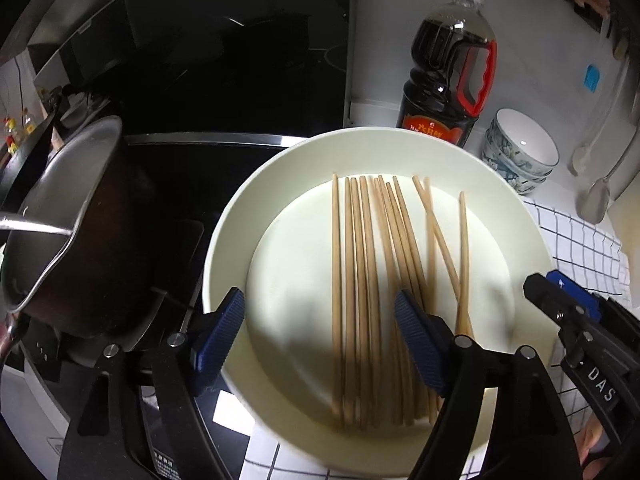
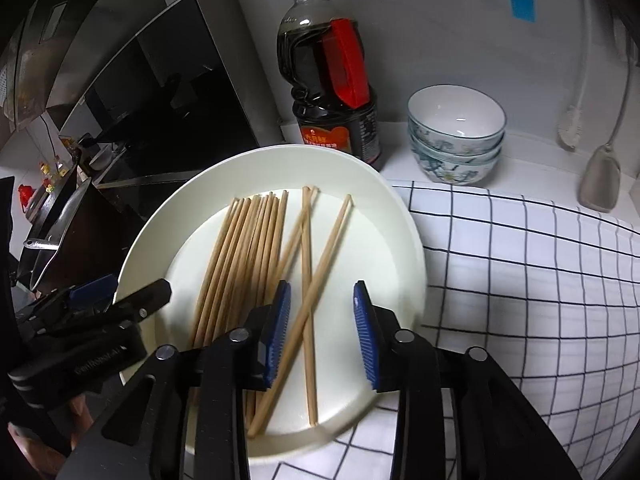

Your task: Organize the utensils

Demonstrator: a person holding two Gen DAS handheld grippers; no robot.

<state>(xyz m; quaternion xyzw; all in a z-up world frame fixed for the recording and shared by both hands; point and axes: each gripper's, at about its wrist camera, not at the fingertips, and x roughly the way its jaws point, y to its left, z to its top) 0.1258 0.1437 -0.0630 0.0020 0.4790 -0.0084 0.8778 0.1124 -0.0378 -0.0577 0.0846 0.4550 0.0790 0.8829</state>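
Note:
Several wooden chopsticks (image 1: 360, 280) lie in a large cream plate (image 1: 224, 240); most are bunched side by side, three lie loose and crossed to the right (image 2: 308, 280). My left gripper (image 1: 318, 328) is open, just above the plate's near side over the bunch. My right gripper (image 2: 322, 328) is open, hovering over the crossed chopsticks near the plate (image 2: 400, 248) front. The right gripper also shows at the right edge of the left wrist view (image 1: 560, 300). The left gripper shows at the left of the right wrist view (image 2: 120, 304).
A soy sauce bottle (image 2: 332, 80) and stacked patterned bowls (image 2: 456, 136) stand behind the plate. A pot (image 1: 72, 232) sits on the black cooktop at left. A checked cloth (image 2: 520, 280) covers the counter at right. A ladle (image 2: 600, 176) hangs by the wall.

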